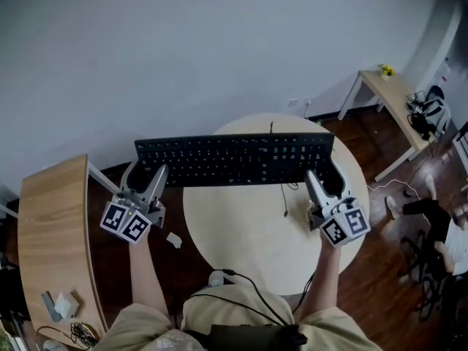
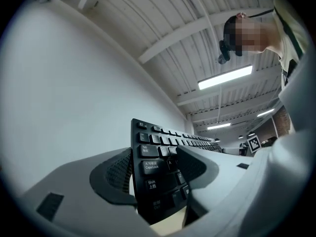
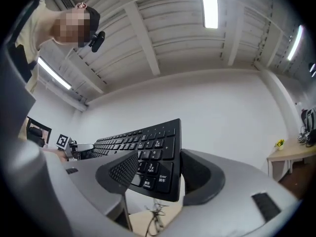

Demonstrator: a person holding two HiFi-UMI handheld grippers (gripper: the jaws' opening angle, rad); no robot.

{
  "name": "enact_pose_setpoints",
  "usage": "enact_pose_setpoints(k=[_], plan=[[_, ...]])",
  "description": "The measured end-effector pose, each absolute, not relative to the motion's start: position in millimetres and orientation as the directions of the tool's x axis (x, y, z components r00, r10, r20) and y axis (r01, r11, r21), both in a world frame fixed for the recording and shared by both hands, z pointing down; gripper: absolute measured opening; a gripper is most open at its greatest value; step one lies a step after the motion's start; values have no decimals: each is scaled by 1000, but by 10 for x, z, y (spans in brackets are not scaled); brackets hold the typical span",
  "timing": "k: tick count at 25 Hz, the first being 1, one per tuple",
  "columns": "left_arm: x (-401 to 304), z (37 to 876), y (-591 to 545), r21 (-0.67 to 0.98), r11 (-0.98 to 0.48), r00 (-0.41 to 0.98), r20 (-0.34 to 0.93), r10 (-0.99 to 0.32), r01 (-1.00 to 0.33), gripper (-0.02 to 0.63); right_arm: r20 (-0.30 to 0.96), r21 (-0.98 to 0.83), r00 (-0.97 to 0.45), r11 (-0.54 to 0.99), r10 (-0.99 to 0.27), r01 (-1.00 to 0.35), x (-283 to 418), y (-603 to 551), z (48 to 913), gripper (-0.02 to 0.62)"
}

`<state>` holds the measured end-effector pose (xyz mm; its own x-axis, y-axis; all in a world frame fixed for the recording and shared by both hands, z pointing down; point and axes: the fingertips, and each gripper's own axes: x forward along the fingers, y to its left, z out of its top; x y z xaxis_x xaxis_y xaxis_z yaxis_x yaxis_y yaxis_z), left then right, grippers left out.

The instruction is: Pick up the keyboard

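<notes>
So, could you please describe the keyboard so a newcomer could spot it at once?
Find the round pale wooden table. Over its far edge a long black keyboard is held, the left tool clamped on one end and the right tool on the other. Nothing else nearby is black, flat and covered in keys.
</notes>
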<state>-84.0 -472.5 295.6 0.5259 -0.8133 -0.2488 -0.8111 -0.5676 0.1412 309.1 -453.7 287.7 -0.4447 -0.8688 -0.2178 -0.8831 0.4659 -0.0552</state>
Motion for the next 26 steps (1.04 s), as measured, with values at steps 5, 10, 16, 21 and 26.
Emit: enact_pose_setpoints(k=[5,10,16,21,26], plan=[[-779,3016,-4687,137,-583,546,-232,-805,-801,255,-209,-65,-444,465,-871,-883,3142,-4418,2996,273],[-766,3077,-4696,135,-583,550,-215,-807,-801,256,-197,-66,-447,466,-873,-882,3151,-4406,3096,273],[-841,3127,-4668,142,-581,549,-209,-809,-801,256,-189,-61,-454,472,-871,-879,3071,-4383,3133,273],[-830,3159,-4663,148,-580,550,-201,-811,-801,259,-196,-48,-455,472,-869,-880,3080,-4359,3099,273],[-830,3215,-4623,156,-582,551,-200,-810,-798,259,-195,-39,-456,471,-869,-881,3076,-4304,3103,273]])
